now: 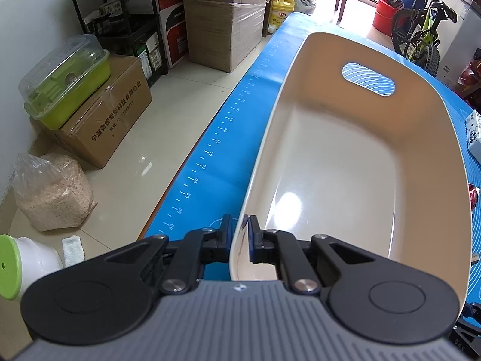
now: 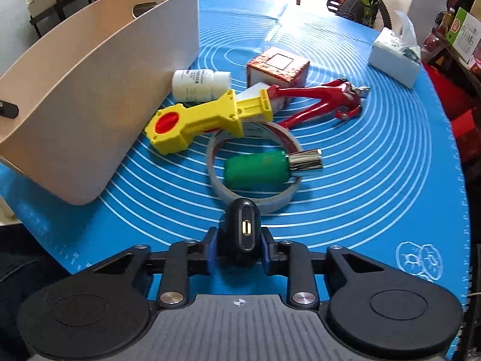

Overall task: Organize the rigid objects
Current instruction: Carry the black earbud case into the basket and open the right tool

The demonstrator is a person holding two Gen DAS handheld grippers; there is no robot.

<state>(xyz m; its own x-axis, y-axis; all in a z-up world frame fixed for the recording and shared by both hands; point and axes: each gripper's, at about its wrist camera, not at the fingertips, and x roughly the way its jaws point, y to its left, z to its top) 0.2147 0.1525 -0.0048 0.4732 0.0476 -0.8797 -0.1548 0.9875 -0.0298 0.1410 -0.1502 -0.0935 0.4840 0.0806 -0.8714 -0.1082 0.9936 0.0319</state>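
Observation:
A beige plastic basket (image 1: 330, 156) stands empty on the blue mat, and my left gripper (image 1: 239, 225) is shut on its near rim, one pad inside and one outside. In the right wrist view the basket (image 2: 90, 90) is at the left. My right gripper (image 2: 238, 252) is shut on a small black device (image 2: 242, 228) with a gold port facing up, just above the mat. Beyond it lie a tape ring (image 2: 216, 180), a green bottle (image 2: 258, 170) with a chrome cap, a yellow toy tool (image 2: 207, 117), a white bottle (image 2: 200, 85), a red figure (image 2: 324, 99) and a red-and-white box (image 2: 278, 66).
The blue mat (image 2: 375, 180) covers the table; a tissue pack (image 2: 393, 57) sits at its far right. The table edge runs left of the basket, with floor, cardboard boxes (image 1: 108, 114) and a bag of shavings (image 1: 51, 192) below. A bicycle (image 1: 421, 36) stands beyond the far end.

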